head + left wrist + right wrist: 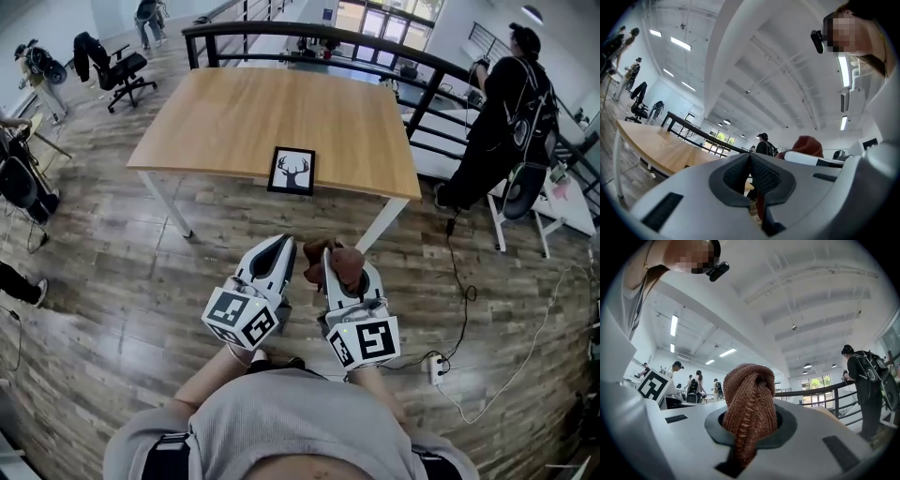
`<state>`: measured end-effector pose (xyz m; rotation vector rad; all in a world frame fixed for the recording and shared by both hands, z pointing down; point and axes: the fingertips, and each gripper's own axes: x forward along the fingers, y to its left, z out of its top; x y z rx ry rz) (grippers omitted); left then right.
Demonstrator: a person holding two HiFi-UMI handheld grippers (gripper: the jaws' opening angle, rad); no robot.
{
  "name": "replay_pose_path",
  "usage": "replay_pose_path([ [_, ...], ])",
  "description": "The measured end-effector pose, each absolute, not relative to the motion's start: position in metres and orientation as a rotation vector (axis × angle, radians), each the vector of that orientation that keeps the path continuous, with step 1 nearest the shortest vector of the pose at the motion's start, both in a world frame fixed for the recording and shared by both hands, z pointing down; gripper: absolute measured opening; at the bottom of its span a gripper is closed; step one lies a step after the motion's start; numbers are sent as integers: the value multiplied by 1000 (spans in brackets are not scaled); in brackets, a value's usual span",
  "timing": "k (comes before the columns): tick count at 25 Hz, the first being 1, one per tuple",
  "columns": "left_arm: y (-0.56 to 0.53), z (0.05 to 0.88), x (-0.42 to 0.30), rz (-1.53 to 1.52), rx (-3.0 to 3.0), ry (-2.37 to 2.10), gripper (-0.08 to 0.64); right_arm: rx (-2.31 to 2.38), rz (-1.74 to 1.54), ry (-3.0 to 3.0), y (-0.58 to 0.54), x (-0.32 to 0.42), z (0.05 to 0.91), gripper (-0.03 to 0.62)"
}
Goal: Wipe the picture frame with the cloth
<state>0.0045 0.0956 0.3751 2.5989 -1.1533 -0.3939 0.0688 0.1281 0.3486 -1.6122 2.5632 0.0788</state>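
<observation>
Rust-brown knitted cloth (pixel 747 394) clamped in right gripper (pixel 349 274), left gripper (pixel 278 246) closed empty; unbraced black-framed deer picture (pixel 292 171) at near edge of wooden table (pixel 234 112) could slide off under wiping.

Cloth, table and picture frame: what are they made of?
The cloth looks like soft knitted fabric, rust brown and matte, with rows of little loops showing. The table has a top that looks like pale wood or wood-look board, smooth, with faint grain lines. The picture frame is black and smooth. It could be wood or plastic, but it is too small to tell.
</observation>
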Motion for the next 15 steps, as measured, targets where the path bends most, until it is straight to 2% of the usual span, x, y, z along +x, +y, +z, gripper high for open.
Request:
replay_pose_path([
  [15, 105, 356, -20, -401, 2675, -1159, 8, -1629, 122, 2497, 144, 37, 338, 46],
])
